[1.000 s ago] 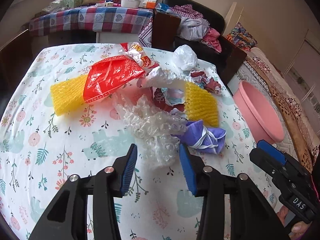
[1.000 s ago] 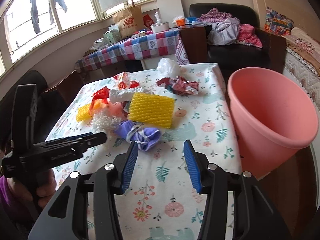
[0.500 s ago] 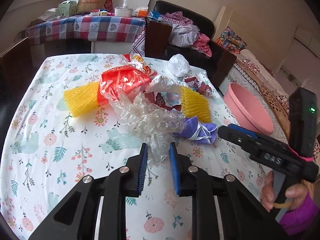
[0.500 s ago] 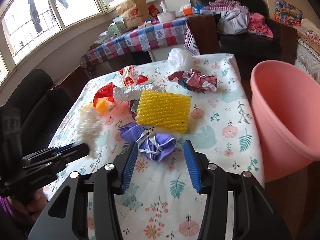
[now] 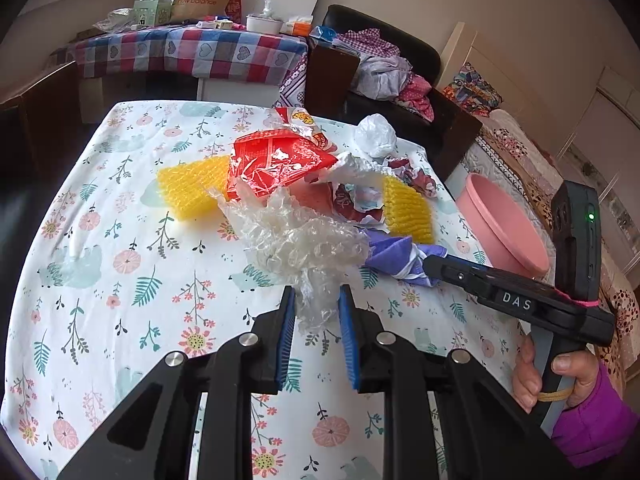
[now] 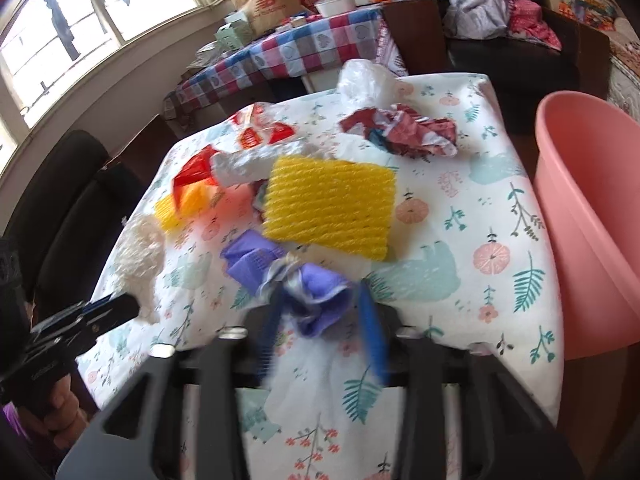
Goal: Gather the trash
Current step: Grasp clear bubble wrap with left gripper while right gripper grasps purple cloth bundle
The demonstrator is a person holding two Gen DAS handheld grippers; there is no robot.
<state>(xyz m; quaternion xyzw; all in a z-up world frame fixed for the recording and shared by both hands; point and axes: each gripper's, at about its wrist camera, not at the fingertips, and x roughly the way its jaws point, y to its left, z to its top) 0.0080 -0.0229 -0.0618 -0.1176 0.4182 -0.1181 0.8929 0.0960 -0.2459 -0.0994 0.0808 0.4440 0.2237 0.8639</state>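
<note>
Left wrist view, reading left to right: a yellow foam net (image 5: pixel 192 192) and a red plastic bag (image 5: pixel 276 164) lie on the floral desk (image 5: pixel 100 264), then crumpled clear bubble wrap (image 5: pixel 304 244) rises off the cloth, its tail pinched between the left gripper (image 5: pixel 316 320) jaws, apparently lifted for carrying to the pink basin (image 5: pixel 500 228) beside the desk's right edge. Further right, the right gripper (image 6: pixel 320 320) has just been closing its jaws on a scrunched purple-and-white wrapper (image 6: pixel 304 284), which sits between the blue pads; motion blur hides whether they press it firmly. Remaining trash stays heaped mid-desk.
</note>
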